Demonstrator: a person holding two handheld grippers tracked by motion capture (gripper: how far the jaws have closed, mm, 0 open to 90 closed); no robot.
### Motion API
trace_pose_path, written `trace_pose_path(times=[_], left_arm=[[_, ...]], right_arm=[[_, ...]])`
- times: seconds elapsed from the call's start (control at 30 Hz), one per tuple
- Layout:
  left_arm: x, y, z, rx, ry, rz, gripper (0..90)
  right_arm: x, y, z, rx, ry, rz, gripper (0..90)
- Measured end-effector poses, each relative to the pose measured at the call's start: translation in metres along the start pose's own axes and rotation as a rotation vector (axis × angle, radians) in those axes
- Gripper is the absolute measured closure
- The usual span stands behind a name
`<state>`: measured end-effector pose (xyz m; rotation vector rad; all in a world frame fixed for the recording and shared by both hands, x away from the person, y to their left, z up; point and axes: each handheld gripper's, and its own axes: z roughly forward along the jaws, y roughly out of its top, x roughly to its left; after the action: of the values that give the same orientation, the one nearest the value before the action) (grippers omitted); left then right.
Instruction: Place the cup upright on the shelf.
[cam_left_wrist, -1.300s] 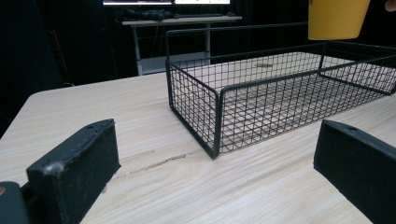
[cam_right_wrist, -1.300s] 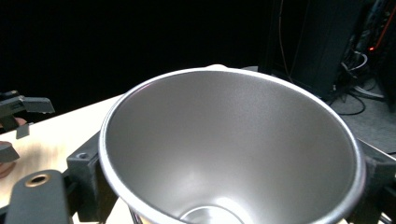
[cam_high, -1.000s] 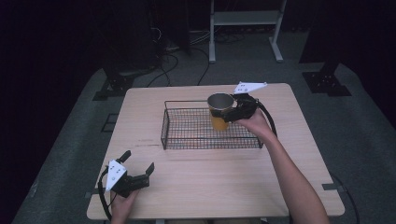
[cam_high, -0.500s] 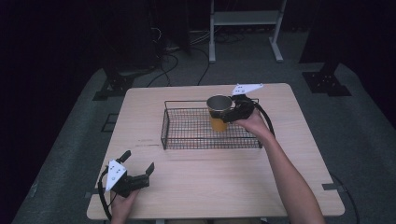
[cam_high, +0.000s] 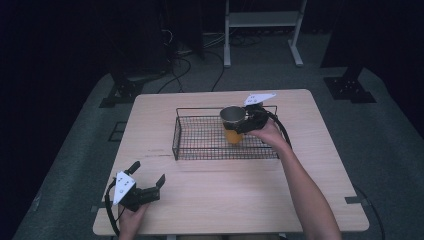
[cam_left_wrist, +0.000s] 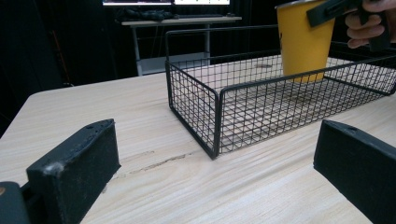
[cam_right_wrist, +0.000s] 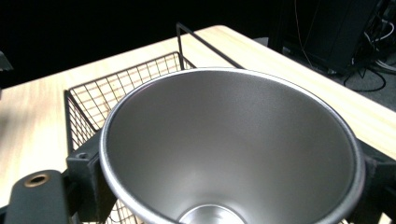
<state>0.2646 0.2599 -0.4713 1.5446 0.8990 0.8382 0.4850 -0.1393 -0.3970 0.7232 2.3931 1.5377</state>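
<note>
Table (cam_high: 300, 190), wire basket (cam_high: 200, 145), yellow cup (cam_high: 233, 134), my two grippers.
I see the cup upright inside the basket's far right part, right gripper (cam_high: 243, 121) pinching its rim; left gripper (cam_high: 148, 179) spread wide, empty, near the table's front-left edge.

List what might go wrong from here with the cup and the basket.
1. The right tool grips the yellow metal cup with the silver inside near its rim only, so the cup may swing or slip.
2. The cup's base seems to sit low inside the black wire basket; moving sideways could catch the basket's wall and drag the basket.
3. The left tool is open, away from the basket, so nothing steadies it.
</note>
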Motion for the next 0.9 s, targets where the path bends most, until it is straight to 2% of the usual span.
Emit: trace_pose_path(times=[0.13,0.43,0.77,0.9], left_arm=[[0.000,0.000,0.000,0.000,-0.001,0.000,0.0],[0.000,0.000,0.000,0.000,-0.001,0.000,0.0],[0.000,0.000,0.000,-0.001,-0.002,-0.001,0.0],[0.000,0.000,0.000,-0.001,-0.002,-0.001,0.0]], right_arm=[[-0.003,-0.006,0.006,0.003,-0.017,0.002,11.5],[-0.004,-0.010,0.013,0.013,-0.016,0.002,11.4],[-0.002,-0.014,0.024,0.075,-0.018,-0.033,11.2],[-0.002,-0.014,0.025,0.077,-0.016,-0.036,10.9]])
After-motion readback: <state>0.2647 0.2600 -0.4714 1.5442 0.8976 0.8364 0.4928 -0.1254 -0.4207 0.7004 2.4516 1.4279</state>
